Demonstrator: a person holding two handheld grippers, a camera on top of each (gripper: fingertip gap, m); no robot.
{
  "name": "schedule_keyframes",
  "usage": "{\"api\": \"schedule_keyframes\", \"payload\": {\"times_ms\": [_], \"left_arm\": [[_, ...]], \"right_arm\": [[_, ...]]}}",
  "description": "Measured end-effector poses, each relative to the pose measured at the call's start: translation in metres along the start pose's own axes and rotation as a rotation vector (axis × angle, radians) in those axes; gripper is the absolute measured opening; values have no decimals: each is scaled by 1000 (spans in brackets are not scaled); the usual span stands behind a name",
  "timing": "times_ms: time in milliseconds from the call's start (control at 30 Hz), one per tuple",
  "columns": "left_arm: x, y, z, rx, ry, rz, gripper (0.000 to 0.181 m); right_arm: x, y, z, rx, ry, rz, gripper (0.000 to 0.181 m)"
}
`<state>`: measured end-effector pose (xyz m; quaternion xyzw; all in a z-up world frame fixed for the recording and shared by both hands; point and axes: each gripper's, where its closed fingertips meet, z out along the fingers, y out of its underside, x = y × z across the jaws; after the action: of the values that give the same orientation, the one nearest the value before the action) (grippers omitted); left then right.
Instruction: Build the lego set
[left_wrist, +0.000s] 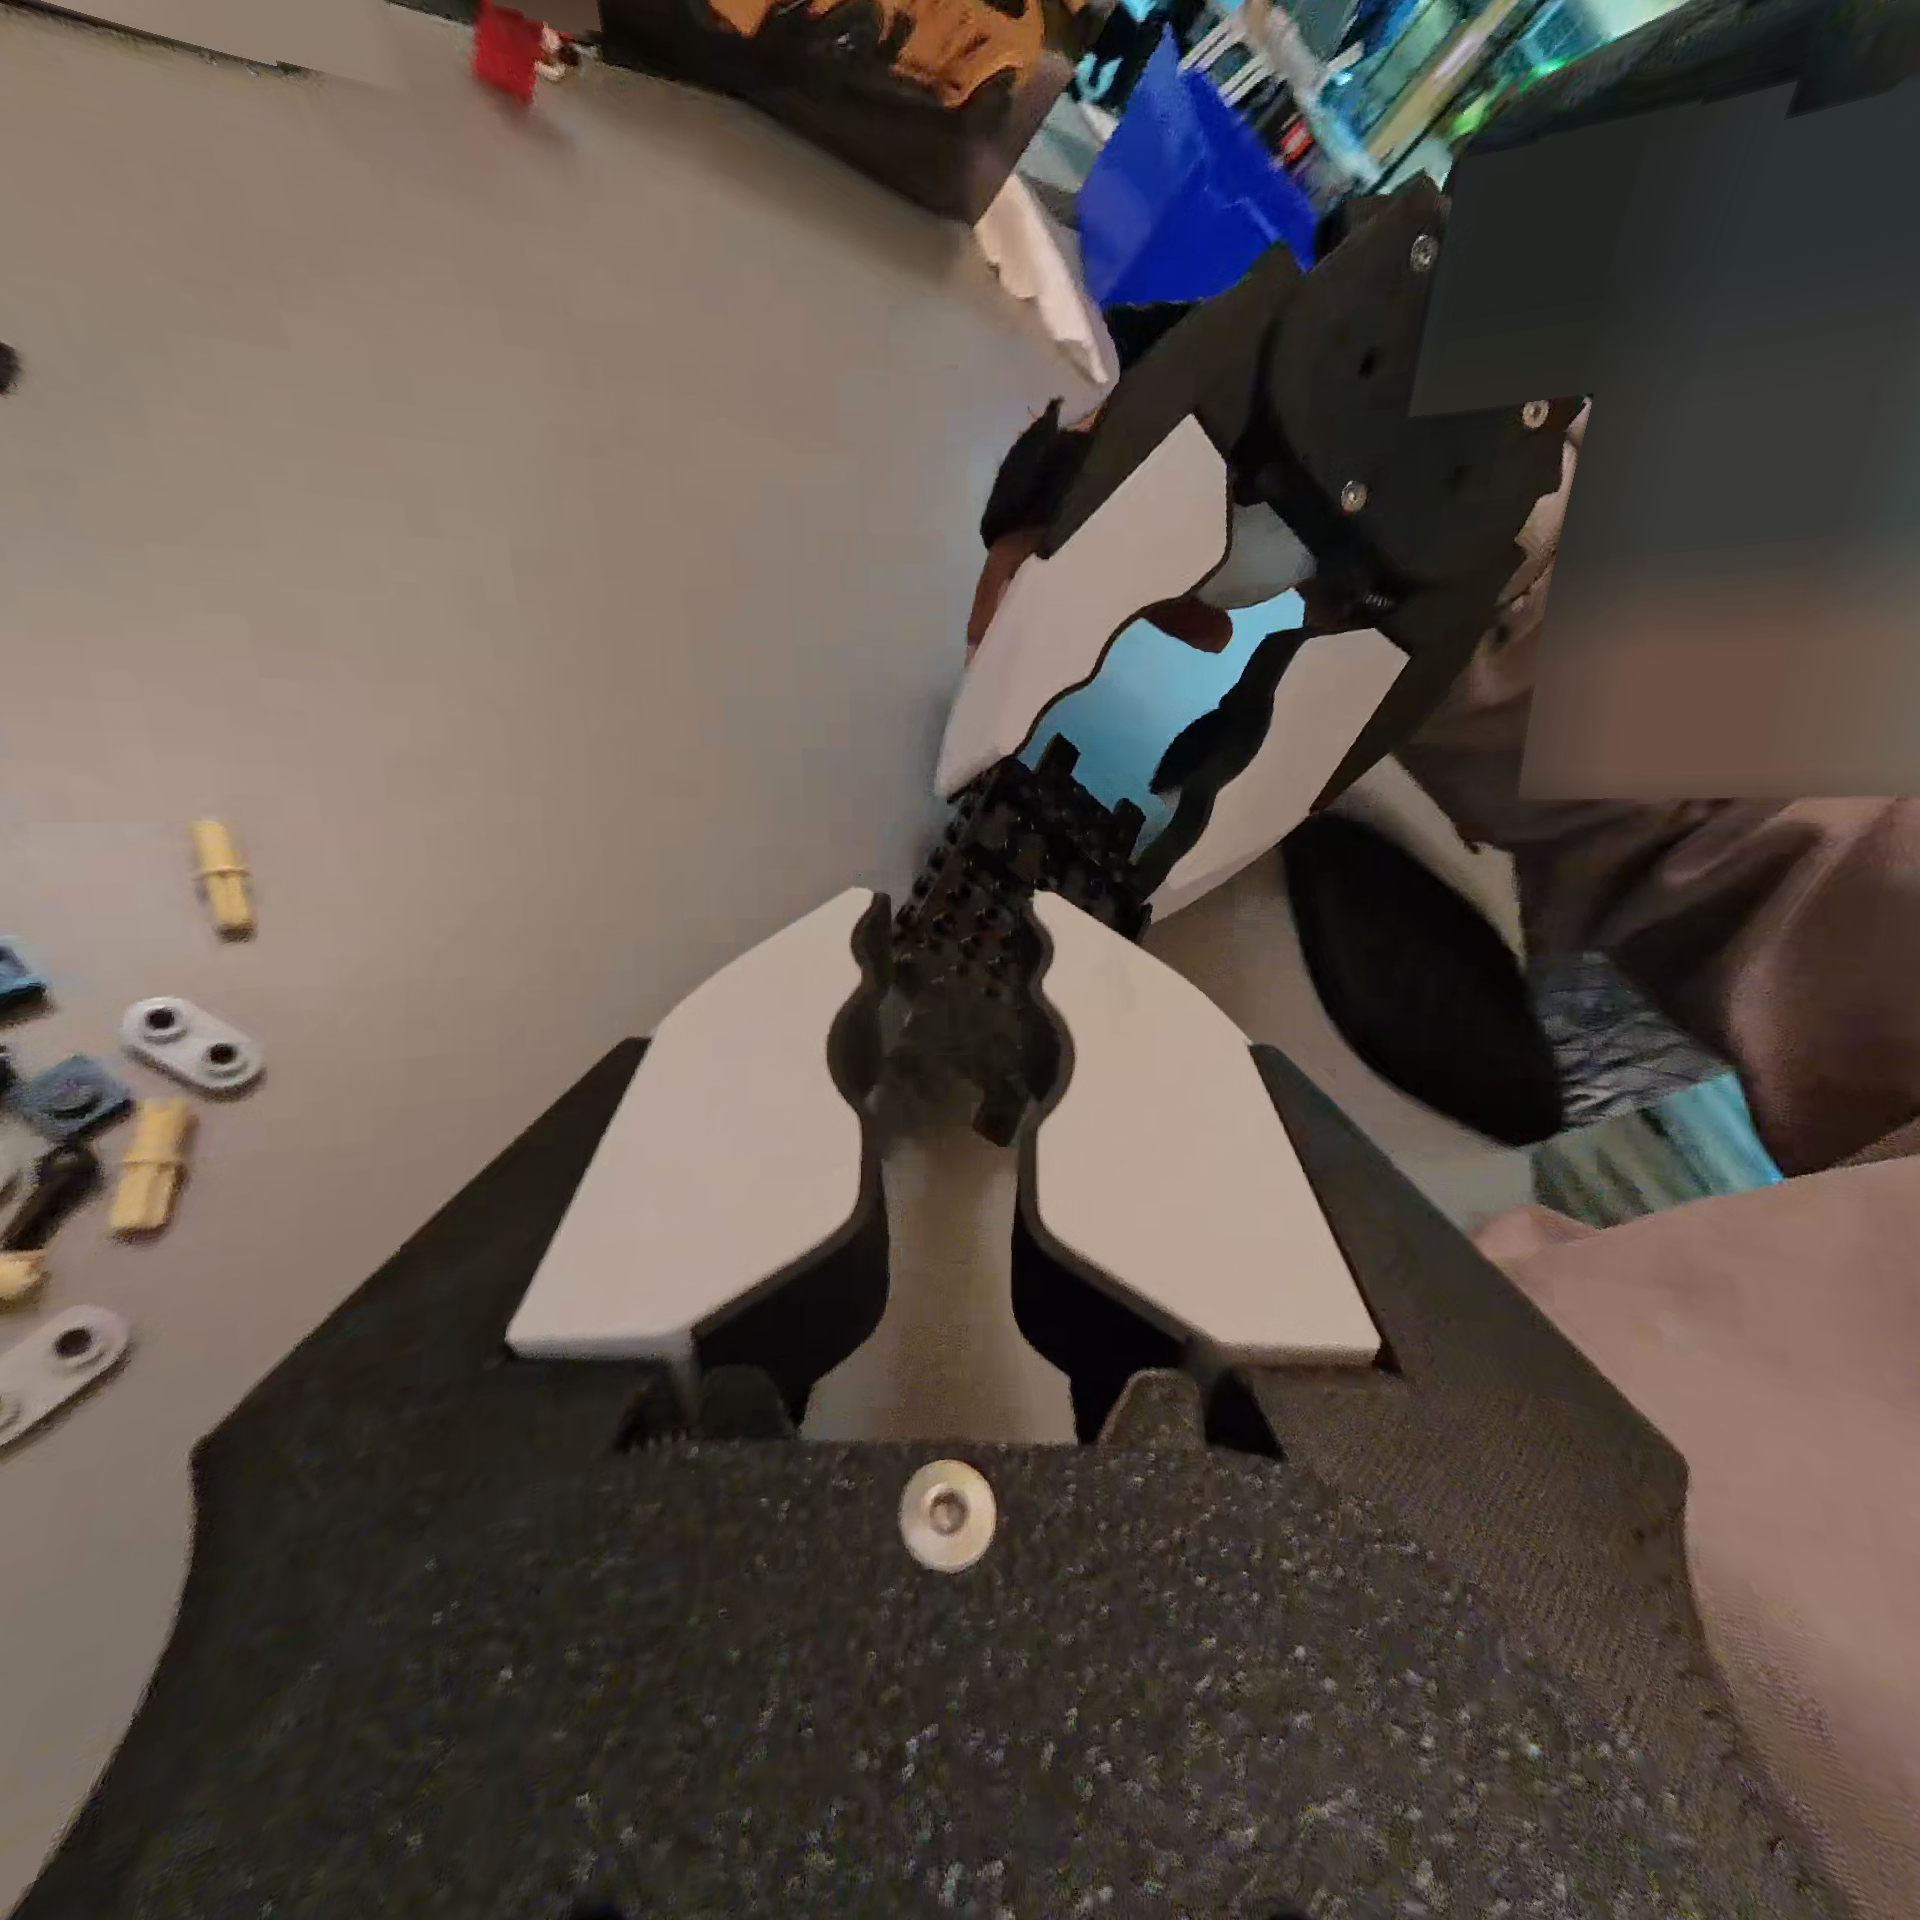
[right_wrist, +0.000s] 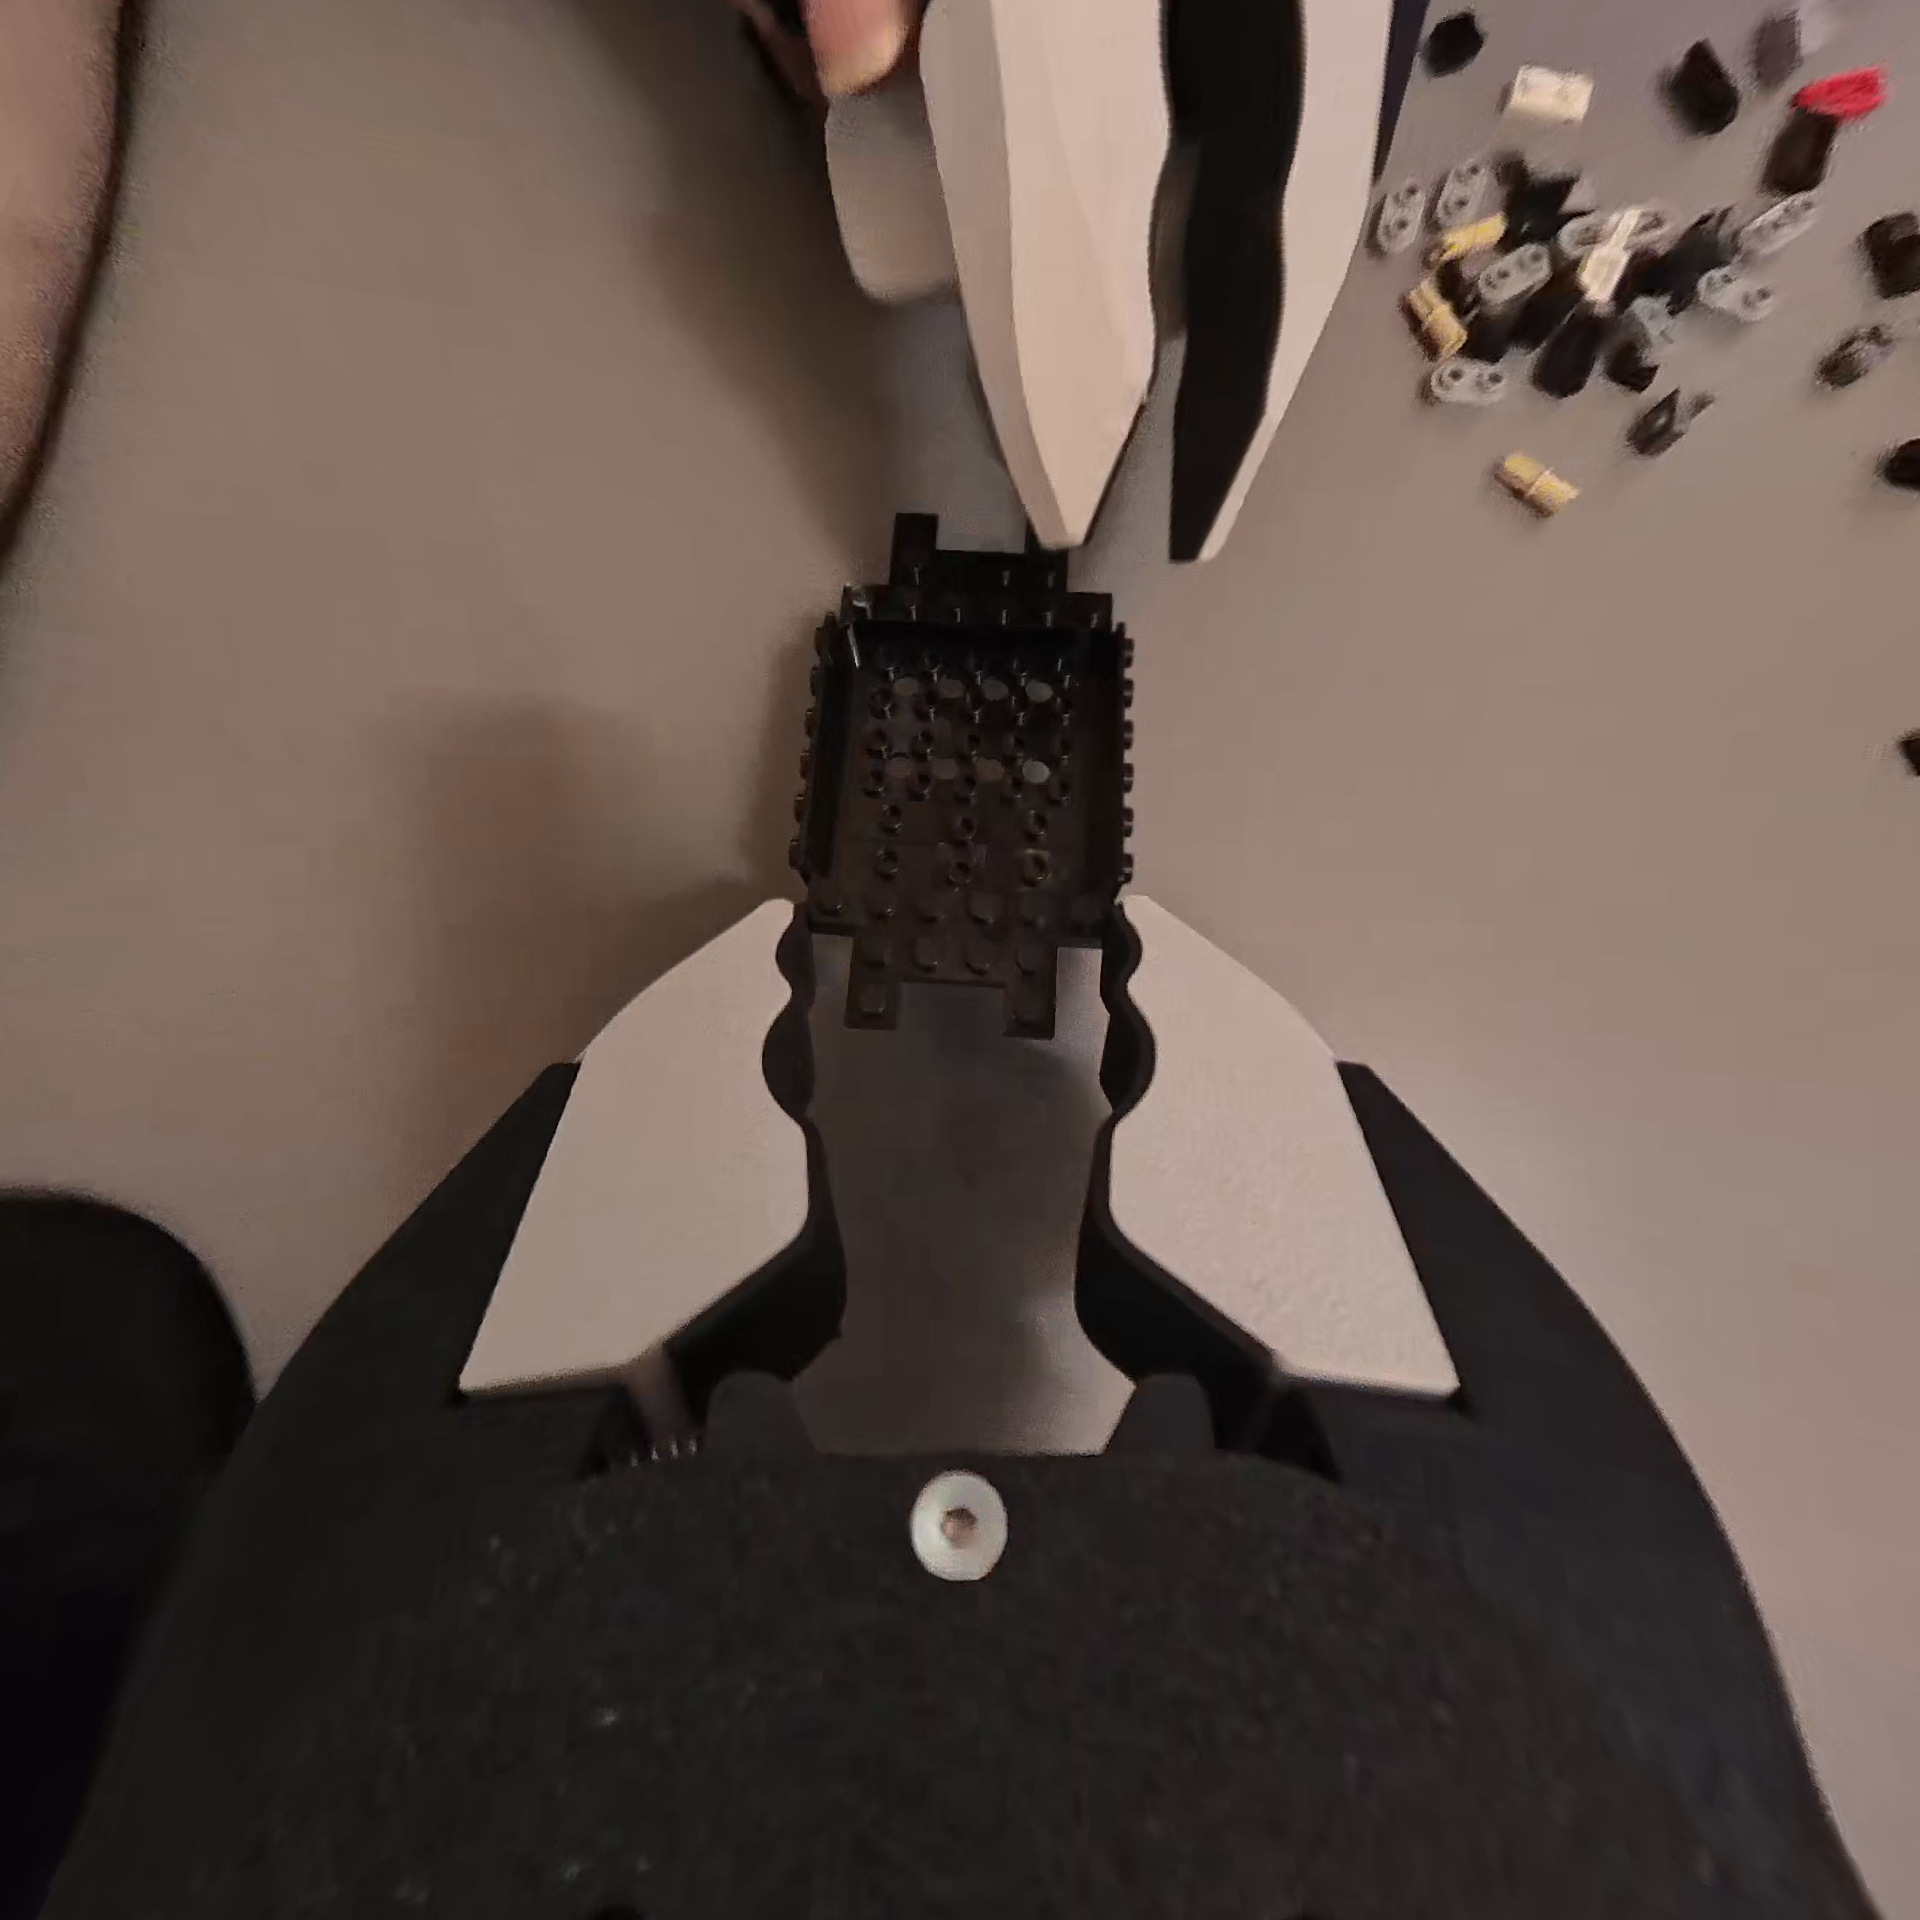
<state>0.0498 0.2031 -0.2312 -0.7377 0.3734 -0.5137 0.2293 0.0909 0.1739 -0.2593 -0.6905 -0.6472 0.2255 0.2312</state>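
Your left tongs (left_wrist: 961, 914) and right tongs (right_wrist: 956, 914) both pinch the black studded lego assembly (right_wrist: 966, 790) from opposite ends, holding it above the grey surface (right_wrist: 416, 520). Loose pieces (right_wrist: 1579, 270), grey, tan and black, lie scattered well apart on your left tongs' side.

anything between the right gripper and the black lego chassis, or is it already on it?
Nothing visible in the way. The right gripper has its fingertips on either side of the near end of the black lego chassis. The left gripper grips the opposite end. The loose lego pieces lie off to the side on the table.
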Motion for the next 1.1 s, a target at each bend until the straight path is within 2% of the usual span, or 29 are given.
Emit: {"api": "schedule_keyframes", "payload": {"times_ms": [167,267,333,433,533,567,667,833,1000,1100], "left_arm": [[-6,-5,-7,32,-22,8,23],[-9,-8,-11,45,-21,23,21],[-8,-10,-14,60,-22,46,19],[-10,-21,-22,117,-54,99,16],[-15,-46,-33,244,-131,169,5],[-18,-57,-39,308,-177,205,0],[-26,-93,-61,448,-350,334,0],[-27,-144,-90,603,-545,467,0],[-32,-190,-103,684,-651,480,0],[-38,-208,-105,705,-687,474,0]], "right_arm": [[6,10,11,-39,-2,-20,54],[11,11,10,-25,41,12,71],[16,7,3,25,102,50,76],[47,-18,-31,277,354,149,69],[88,-40,-94,575,704,268,43],[101,-42,-114,628,819,299,35],[134,-40,-161,654,1129,379,15],[171,-61,-212,766,1356,485,0],[218,-84,-238,747,1478,497,0],[249,-88,-246,727,1523,512,0]]}}
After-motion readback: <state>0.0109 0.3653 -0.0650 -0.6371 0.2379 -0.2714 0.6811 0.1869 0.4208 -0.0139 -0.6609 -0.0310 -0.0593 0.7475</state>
